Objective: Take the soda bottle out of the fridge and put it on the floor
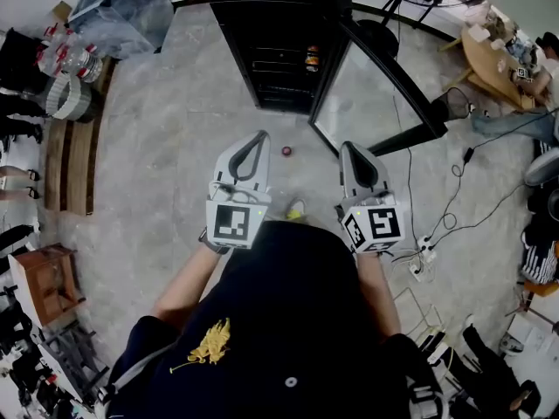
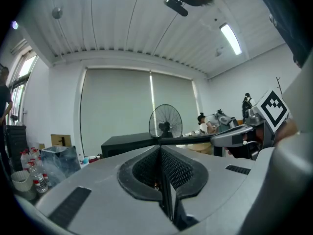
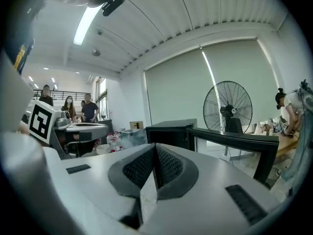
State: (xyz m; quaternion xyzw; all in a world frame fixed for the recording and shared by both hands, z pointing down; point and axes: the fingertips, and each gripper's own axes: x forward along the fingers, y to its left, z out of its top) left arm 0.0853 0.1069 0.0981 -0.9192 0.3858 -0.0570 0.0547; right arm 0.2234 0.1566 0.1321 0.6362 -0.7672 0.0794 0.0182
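Observation:
The black fridge (image 1: pixel 279 37) stands ahead of me, its glass door (image 1: pixel 376 94) swung open to the right. On a shelf inside sits a small orange item (image 1: pixel 312 59) that may be the soda bottle; it is too small to tell. Both grippers are held low over the grey floor, short of the fridge. My left gripper (image 1: pixel 262 134) is shut and holds nothing. My right gripper (image 1: pixel 346 145) is shut too, also with nothing in it. Seen from the left gripper view (image 2: pixel 160 148) and the right gripper view (image 3: pixel 155 145), the jaws meet with no gap.
A small red object (image 1: pixel 286 151) lies on the floor between the gripper tips. Water bottles (image 1: pixel 70 59) and a clear plastic bin (image 1: pixel 122 7) stand at the back left. Cables and a power strip (image 1: pixel 424 264) trail on the right. People (image 3: pixel 63 106) stand far off.

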